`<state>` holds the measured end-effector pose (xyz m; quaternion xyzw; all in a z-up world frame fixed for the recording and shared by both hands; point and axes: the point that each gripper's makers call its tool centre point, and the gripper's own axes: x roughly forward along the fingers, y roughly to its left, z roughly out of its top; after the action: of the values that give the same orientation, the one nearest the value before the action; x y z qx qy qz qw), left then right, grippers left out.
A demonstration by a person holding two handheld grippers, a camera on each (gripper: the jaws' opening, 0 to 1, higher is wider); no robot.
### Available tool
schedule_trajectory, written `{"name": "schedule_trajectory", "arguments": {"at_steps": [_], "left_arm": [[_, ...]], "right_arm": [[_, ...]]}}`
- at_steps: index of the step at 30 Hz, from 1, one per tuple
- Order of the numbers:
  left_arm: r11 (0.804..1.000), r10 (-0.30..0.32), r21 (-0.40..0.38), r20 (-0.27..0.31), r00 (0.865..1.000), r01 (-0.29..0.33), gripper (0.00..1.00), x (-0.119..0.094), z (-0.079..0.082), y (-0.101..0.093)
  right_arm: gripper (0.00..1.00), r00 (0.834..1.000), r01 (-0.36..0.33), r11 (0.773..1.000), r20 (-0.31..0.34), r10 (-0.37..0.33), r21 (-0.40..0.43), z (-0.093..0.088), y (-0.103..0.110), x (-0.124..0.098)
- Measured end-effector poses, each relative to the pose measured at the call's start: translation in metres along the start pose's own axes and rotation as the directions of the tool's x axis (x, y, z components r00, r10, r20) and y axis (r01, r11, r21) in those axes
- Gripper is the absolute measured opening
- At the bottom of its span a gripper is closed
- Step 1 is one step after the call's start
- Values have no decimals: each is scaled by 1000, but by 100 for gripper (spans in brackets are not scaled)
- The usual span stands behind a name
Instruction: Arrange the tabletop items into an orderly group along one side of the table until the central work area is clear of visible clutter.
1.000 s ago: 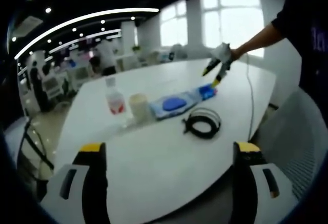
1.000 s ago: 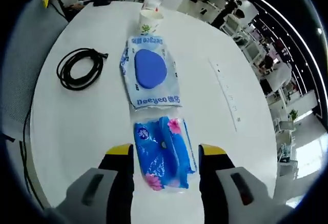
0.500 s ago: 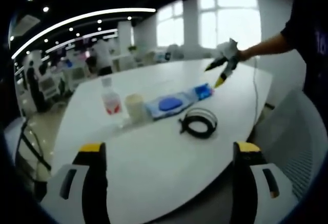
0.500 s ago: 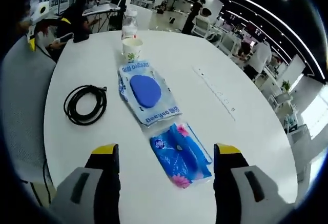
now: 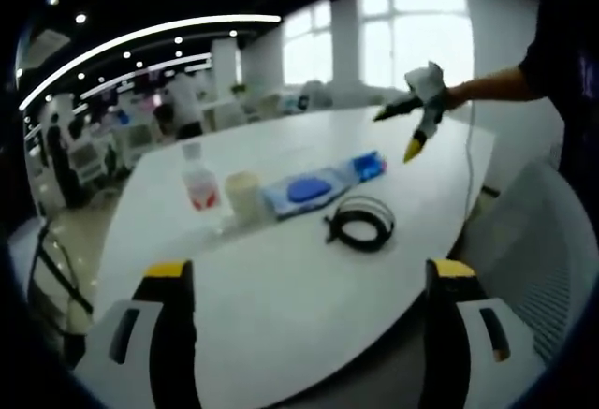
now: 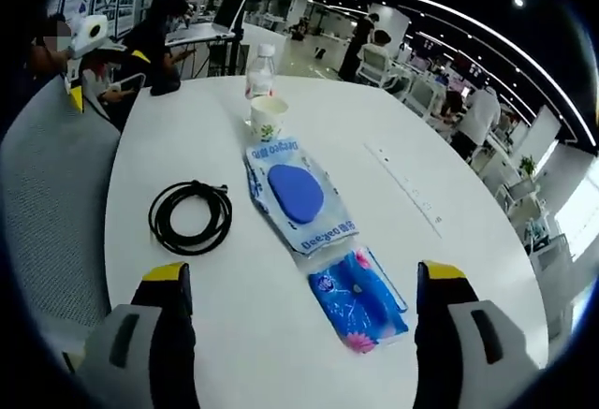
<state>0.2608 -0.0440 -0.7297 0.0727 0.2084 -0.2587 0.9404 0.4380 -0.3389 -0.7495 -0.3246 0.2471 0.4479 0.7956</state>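
In the left gripper view our left gripper [image 5: 304, 287] stands jaws apart and empty; ahead lie a bottle [image 5: 200, 181], cup [image 5: 245, 196], wipes pack [image 5: 304, 191] and coiled cable [image 5: 361, 225].

In the right gripper view our right gripper [image 6: 304, 283] gapes empty, the blue tissue pack [image 6: 359, 299] between its jaws.

Beyond the round white table [image 6: 449, 194], an open-plan office is stretching away under long curved ceiling light strips [image 5: 140, 39]. People are standing and sitting among distant desks [image 6: 393, 53]. A grey mesh-backed office chair [image 6: 56, 194] is sitting just beside the table's edge. Large bright windows [image 5: 412, 25] are glowing on the far wall.
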Motion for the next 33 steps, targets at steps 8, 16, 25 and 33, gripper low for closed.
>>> {"name": "schedule_trajectory", "arguments": {"at_steps": [8, 16, 25, 33], "left_arm": [[1000, 4, 3, 4, 1000, -4, 100, 0, 0, 1], [1000, 11, 4, 3, 1000, -11, 100, 0, 1, 1], [1000, 15, 4, 2, 1000, -15, 100, 1, 1, 2], [1000, 18, 0, 0, 1000, -18, 100, 1, 1, 2]], "right_arm": [[100, 999, -35, 996, 1, 35, -85, 15, 9, 6], [100, 997, -79, 982, -14, 77, -174, 22, 17, 17], [100, 990, -143, 951, -21, 143, -274, 34, 31, 29], [91, 977, -202, 889, -26, 210, -412, 50, 46, 39]]}}
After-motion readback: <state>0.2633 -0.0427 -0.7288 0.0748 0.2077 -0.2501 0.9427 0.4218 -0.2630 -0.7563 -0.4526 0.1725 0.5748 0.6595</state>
